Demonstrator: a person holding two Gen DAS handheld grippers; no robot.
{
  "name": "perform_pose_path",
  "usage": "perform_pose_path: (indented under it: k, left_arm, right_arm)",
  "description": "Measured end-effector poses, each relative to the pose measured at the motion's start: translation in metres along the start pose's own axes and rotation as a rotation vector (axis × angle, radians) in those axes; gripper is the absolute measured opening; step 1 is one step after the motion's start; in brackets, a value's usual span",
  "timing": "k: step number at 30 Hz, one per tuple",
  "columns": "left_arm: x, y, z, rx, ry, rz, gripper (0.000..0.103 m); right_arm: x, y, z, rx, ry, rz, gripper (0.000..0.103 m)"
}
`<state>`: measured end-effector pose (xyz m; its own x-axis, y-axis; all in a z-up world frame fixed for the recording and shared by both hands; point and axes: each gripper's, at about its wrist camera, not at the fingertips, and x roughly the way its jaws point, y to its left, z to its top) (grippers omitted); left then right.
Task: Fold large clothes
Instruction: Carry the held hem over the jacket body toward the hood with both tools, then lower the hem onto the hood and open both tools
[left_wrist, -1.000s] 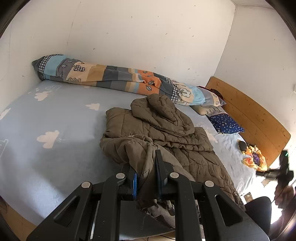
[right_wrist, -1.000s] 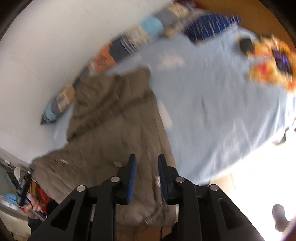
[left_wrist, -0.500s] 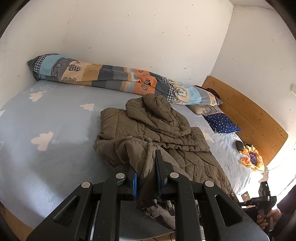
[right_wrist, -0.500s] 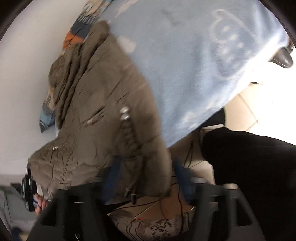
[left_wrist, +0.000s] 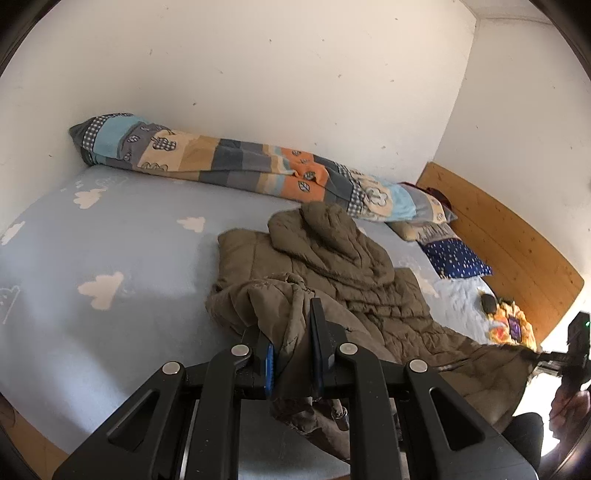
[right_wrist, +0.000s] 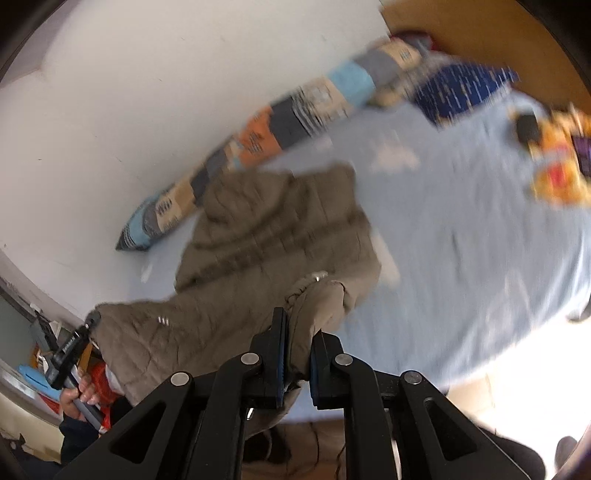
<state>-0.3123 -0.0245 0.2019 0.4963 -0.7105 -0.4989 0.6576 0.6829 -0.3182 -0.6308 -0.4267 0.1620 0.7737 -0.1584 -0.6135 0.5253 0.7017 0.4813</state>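
An olive-brown quilted jacket (left_wrist: 343, 273) lies crumpled on the light blue bed sheet (left_wrist: 110, 236), its hood toward the wall. My left gripper (left_wrist: 291, 354) is shut on a bunched fold of the jacket near the bed's front edge. In the right wrist view my right gripper (right_wrist: 295, 354) is shut on another edge of the same jacket (right_wrist: 280, 229), lifted a little off the bed. The right gripper also shows at the far right of the left wrist view, gripping the jacket's hem (left_wrist: 524, 354). That view is blurred by motion.
A rolled patchwork quilt (left_wrist: 240, 166) lies along the white wall. A dark blue starred pillow (left_wrist: 454, 258) and a wooden headboard (left_wrist: 517, 251) are at the right. A phone on an orange-yellow cloth (left_wrist: 509, 325) rests near the bed edge. A hand (right_wrist: 81, 395) holds the other gripper's handle.
The right gripper closed on the jacket's edge and rose with it, pulling the hem taut. The left gripper kept its hold and barely moved.
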Motion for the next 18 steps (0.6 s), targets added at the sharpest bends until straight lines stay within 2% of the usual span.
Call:
perform_pose_path:
  k: [4, 9, 13, 18]
  left_arm:
    - [0.008, 0.005, 0.028, -0.011, -0.037, 0.016, 0.016]
    - [0.036, 0.007, 0.072, 0.001, -0.070, 0.037, 0.016]
    - [0.085, 0.015, 0.115, -0.004, -0.054, 0.067, 0.016]
    - [0.163, 0.034, 0.152, -0.042, 0.000, 0.108, 0.016]
  right_arm:
    - [0.002, 0.024, 0.052, -0.076, -0.078, -0.008, 0.011]
    - [0.029, 0.057, 0.125, -0.178, -0.154, -0.043, 0.010]
    - [0.080, 0.068, 0.187, -0.217, -0.176, -0.085, 0.010]
    - [0.174, 0.055, 0.246, -0.211, -0.137, -0.162, 0.010]
